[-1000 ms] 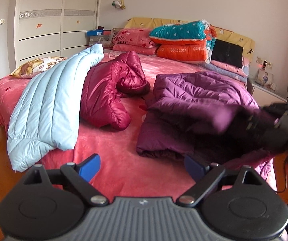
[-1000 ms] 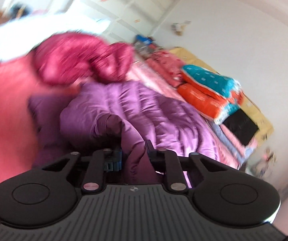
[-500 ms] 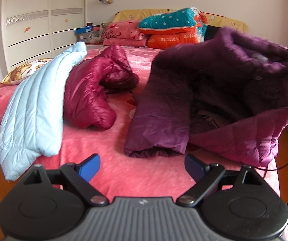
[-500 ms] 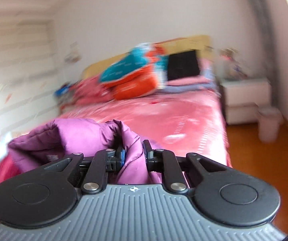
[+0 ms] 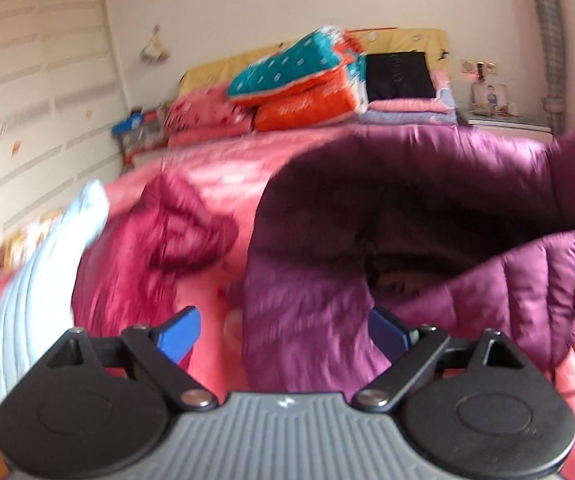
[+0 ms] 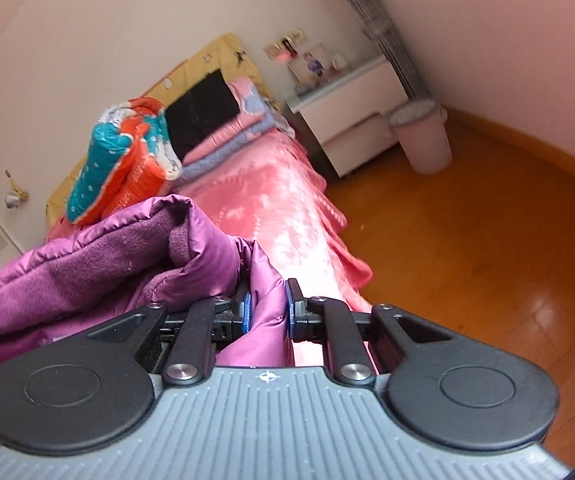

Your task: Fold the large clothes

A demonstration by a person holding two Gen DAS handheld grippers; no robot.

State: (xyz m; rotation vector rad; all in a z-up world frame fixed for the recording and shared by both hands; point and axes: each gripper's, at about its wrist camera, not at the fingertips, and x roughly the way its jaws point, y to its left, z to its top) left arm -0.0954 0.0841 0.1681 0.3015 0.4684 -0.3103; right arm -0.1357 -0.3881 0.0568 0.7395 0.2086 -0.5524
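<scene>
Over the pink bed (image 5: 223,168), the purple down jacket (image 5: 427,216) hung lifted and spread, its dark lining facing outward. The right gripper (image 6: 267,308) had its blue pads pinched tight on a fold of the jacket's edge, the fabric bunching up between them. The left gripper (image 5: 283,330) stood wide open, a sleeve of the jacket hanging between its fingers without the pads pressing it. A dark red jacket (image 5: 159,248) and a pale blue jacket (image 5: 43,280) lay further left on the bed.

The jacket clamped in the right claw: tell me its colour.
Purple, a shiny quilted jacket with a darker fleecy lining, pinched in the right claw. It shows best in the right wrist view.
</scene>
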